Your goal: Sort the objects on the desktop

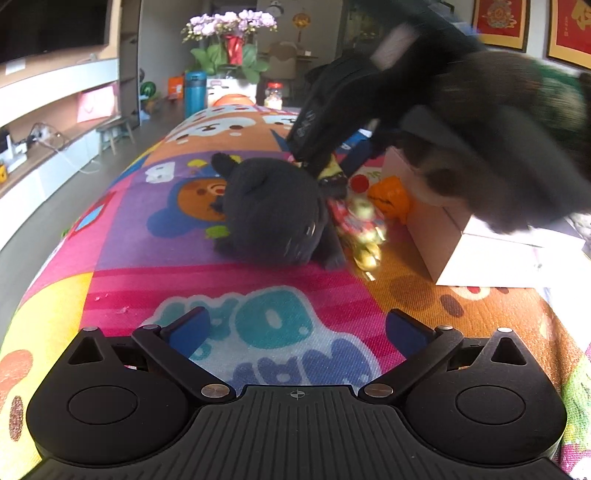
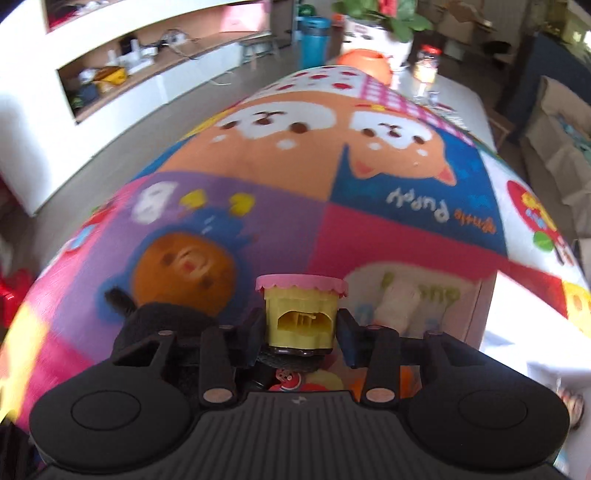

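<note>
**Right claw grips a yellow toy cup above the pile; left claw waits wide and empty**

Nearest in the left wrist view, the left claw (image 1: 295,328) stands wide, its blue-padded fingers (image 1: 188,328) spread over the cartoon-printed table cover (image 1: 229,280) with nothing between them. Just past it lies a dark grey plush toy (image 1: 273,210) on its side on the purple and pink squares. Touching the plush on its right is a heap of small things: a red and gold wrapped bundle (image 1: 360,229) and, behind that, an orange plastic piece (image 1: 391,195). A cardboard box (image 1: 439,236) with white flaps stands just beside the heap on the right. Above the heap a gloved hand and dark sleeve (image 1: 517,155), blurred, come in from the upper right with the right claw (image 1: 325,166) pointing steeply down at the pile.

In the right wrist view, the right claw (image 2: 301,328) is narrowed on a yellow toy cup with a pink scalloped lid (image 2: 301,306), one pad against each side; the cup is held off the table, over the plush and the heap. The box edge shows to its right.

Farther along the table stand a blue bottle (image 1: 194,92), a clear jar (image 1: 274,96) and a pot of pale purple orchids (image 1: 229,33).
</note>
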Motion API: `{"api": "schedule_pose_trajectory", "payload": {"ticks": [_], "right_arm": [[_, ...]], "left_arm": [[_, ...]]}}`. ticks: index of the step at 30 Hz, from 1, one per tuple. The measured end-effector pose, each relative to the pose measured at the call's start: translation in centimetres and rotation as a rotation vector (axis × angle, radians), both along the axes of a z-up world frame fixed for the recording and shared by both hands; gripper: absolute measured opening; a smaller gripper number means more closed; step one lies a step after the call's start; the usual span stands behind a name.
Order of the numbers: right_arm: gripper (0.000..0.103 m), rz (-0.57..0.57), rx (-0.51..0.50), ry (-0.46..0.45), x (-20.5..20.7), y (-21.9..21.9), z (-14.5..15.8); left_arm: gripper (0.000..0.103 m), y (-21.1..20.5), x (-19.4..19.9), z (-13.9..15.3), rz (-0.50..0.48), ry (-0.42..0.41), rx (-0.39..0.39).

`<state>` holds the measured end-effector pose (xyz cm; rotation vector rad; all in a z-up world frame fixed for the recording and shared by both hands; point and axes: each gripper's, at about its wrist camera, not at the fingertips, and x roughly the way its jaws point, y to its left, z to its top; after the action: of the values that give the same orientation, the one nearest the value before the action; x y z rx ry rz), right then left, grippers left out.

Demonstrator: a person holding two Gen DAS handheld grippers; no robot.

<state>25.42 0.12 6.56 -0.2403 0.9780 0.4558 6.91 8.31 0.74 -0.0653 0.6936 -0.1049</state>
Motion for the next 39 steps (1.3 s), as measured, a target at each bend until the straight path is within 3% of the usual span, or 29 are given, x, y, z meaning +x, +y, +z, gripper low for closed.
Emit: {"api": "schedule_pose_trajectory", "payload": {"ticks": [3, 8, 10, 12, 14, 17, 21, 27, 31, 36, 37, 39], "right_arm": [[0.041, 0.014, 0.098, -0.028, -3.2, -2.1, 2.3], [0.041, 0.057, 0.218, -0.167, -11.0, -7.2, 6.3], [0.041, 0.057, 0.245, -0.168, -14.0, -9.4, 6.7], [0.041, 0.028, 0.278, -0.136, -16.2, -11.6, 6.2], [0.041, -0.006, 0.248, -0.147, -18.3, -13.1, 4.9], [0.041, -0.028, 0.152, -0.256, -21.3, -14.0, 2.2], [0.041, 0.017, 0.099, -0.375, -23.9, -14.4, -1.3], [0.042, 0.034, 0.088, -0.328, -26.1, -16.2, -3.5], [0.070, -0.010, 0.115, -0.312, -27.9, -18.6, -4.1], [0.079, -0.091, 0.208, -0.305, -28.4, -21.0, -4.1], [0.080, -0.103, 0.216, -0.301, -28.2, -21.2, -4.2], [0.080, -0.122, 0.224, -0.297, -28.1, -21.2, -4.3]], "left_arm": [[0.103, 0.0, 0.0, 0.0, 0.001, 0.000, 0.000], [0.103, 0.0, 0.0, 0.0, 0.001, 0.000, 0.000], [0.103, 0.0, 0.0, 0.0, 0.001, 0.001, 0.000], [0.103, 0.0, 0.0, 0.0, 0.002, -0.001, -0.001], [0.103, 0.0, 0.0, 0.0, 0.004, -0.001, 0.000], [0.103, -0.1, 0.0, -0.1, 0.022, 0.000, 0.009], [0.103, -0.3, -0.1, 0.0, 0.068, -0.002, 0.034], [0.103, -0.3, -0.1, 0.1, 0.108, -0.003, 0.071], [0.103, -0.8, -0.2, 0.3, 0.098, -0.009, 0.100], [0.103, -2.2, -0.1, 1.1, 0.030, -0.048, 0.117], [0.100, -2.8, 0.1, 1.2, 0.012, -0.051, 0.115], [0.075, -4.1, 0.9, 1.4, -0.035, -0.051, 0.128]]}}
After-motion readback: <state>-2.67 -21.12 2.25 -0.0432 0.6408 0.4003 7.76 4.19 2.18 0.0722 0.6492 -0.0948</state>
